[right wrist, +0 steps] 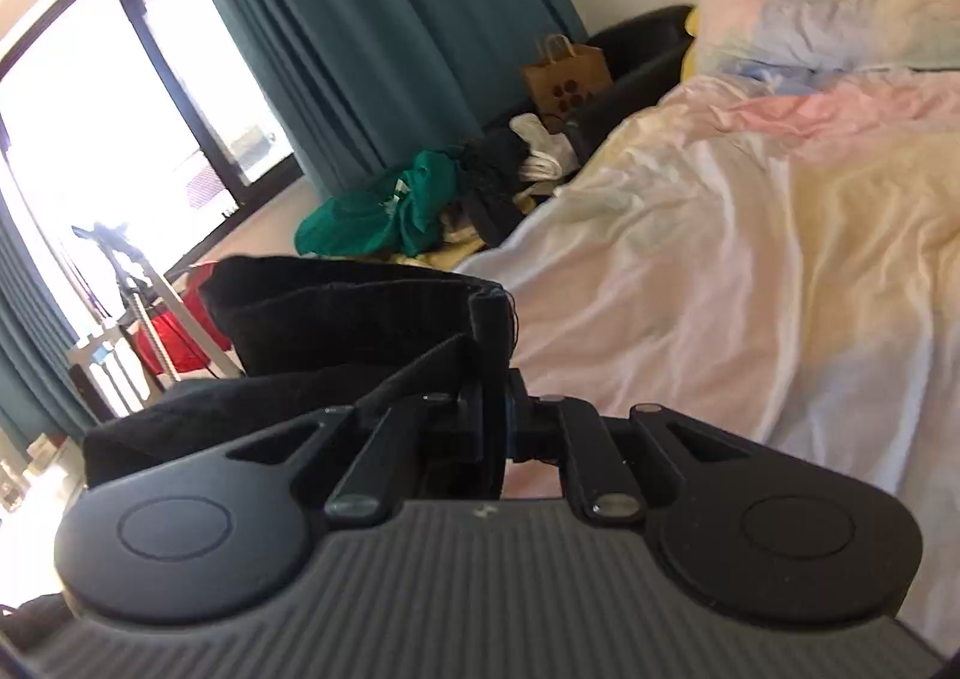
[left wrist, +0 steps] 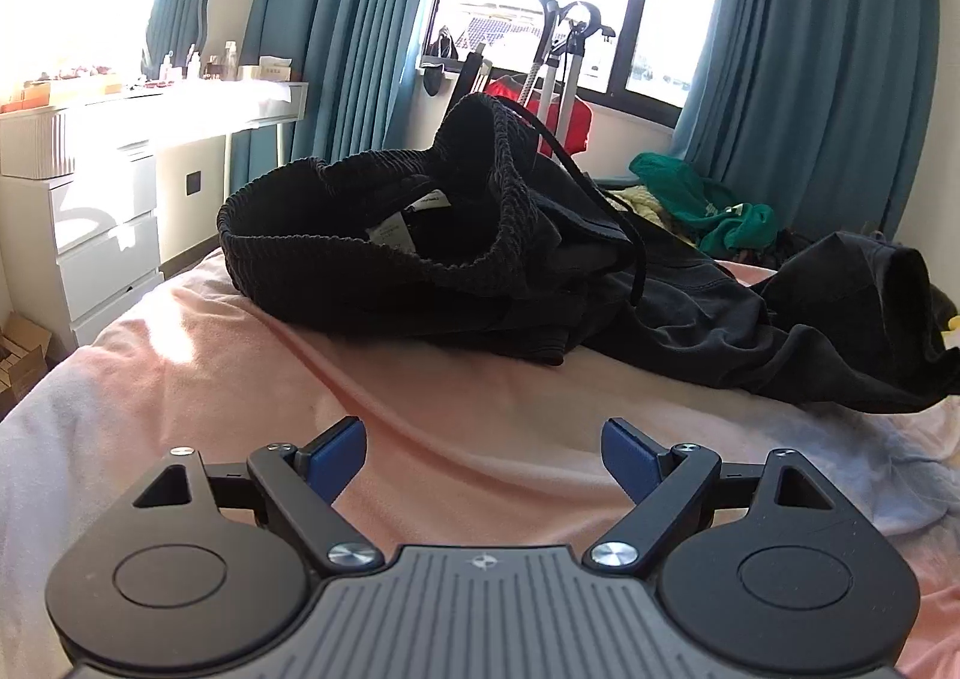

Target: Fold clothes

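Observation:
A pair of black pants [left wrist: 540, 271] lies crumpled on the pink bed cover [left wrist: 240, 379], with the ribbed waistband [left wrist: 360, 211] standing open at the left and a drawstring hanging over it. My left gripper [left wrist: 483, 457] is open and empty, low over the cover, a short way in front of the pants. My right gripper [right wrist: 495, 409] is shut on a fold of the black pants [right wrist: 360, 313], which drape to the left of its fingers in the right wrist view.
A white dresser [left wrist: 102, 235] with a mirror stands at the left. A clothes steamer [left wrist: 564, 67] and a red item stand by the window. A pile with a green garment [left wrist: 708, 199] lies beyond the pants. Pillows [right wrist: 828, 25] and a rumpled duvet [right wrist: 750, 259] lie right.

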The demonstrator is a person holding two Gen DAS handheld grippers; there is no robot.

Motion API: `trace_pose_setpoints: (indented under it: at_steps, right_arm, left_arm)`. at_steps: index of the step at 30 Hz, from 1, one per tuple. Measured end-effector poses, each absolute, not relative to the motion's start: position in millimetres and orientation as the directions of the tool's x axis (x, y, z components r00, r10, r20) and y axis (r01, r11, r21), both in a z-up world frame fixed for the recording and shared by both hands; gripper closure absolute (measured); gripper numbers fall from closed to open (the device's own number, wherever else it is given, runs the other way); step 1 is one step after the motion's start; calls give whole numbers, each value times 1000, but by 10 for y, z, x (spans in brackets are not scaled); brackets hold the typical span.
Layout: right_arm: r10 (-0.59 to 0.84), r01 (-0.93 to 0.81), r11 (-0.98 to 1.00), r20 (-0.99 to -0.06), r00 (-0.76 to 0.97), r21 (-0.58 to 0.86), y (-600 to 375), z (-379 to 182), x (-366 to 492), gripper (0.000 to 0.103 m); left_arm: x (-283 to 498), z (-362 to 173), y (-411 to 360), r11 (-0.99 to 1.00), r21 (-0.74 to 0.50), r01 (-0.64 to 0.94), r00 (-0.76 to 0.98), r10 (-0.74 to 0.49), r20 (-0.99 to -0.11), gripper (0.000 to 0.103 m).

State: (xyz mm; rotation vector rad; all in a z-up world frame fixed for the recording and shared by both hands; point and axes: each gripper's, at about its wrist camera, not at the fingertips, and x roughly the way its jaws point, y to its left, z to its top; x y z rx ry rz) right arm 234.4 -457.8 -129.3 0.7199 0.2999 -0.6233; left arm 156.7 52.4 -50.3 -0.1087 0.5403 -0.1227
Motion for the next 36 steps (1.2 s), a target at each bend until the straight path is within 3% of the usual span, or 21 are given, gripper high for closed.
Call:
trace_pose_setpoints:
  at_steps: [3, 8, 14, 17, 19, 27, 30, 33, 34, 36]
  right_arm:
    - [-363, 669, 440, -562, 743, 600, -4672, -2003, 2144, 94]
    - [-340, 612, 515, -513, 788, 600, -4550, -2226, 2014, 91]
    - [-350, 658, 581, -583, 733, 479, -4356, -1874, 1877, 87]
    - [-299, 621, 587, -574, 762, 519, -4164, -1718, 1674, 77]
    - [-248, 598, 582, -580, 776, 551, -3994, -1597, 1536, 77]
    - [-100, 364, 799, -490, 866, 479, -3051, -1074, 1065, 74]
    - [-74, 295, 830, -431, 899, 473, -2913, -1015, 991, 56]
    - [-15, 230, 837, -400, 917, 496, -2928, -997, 1006, 29]
    - [-1, 220, 829, -392, 920, 515, -2951, -1006, 1014, 15]
    - [20, 207, 810, -379, 925, 549, -2996, -1027, 1031, 9]
  left_arm:
    - [1546, -522, 452, 992, -86, 89, 850, -121, -513, 16]
    - [1512, -520, 399, 997, -10, 81, 868, -75, -492, 16]
    - [1504, -538, 430, 995, -34, 94, 854, -98, -510, 16]
    - [1421, -533, 453, 993, -52, 107, 853, -119, -508, 16]
    - [1359, -528, 467, 991, -65, 117, 853, -134, -504, 16]
    - [1115, -471, 523, 972, -148, 181, 857, -230, -461, 16]
    - [1049, -415, 473, 951, -223, 212, 855, -291, -430, 16]
    - [1035, -404, 385, 938, -264, 223, 847, -321, -423, 16]
    - [1058, -402, 374, 933, -284, 219, 843, -328, -426, 16]
    - [1159, -383, 376, 918, -340, 204, 829, -347, -439, 16]
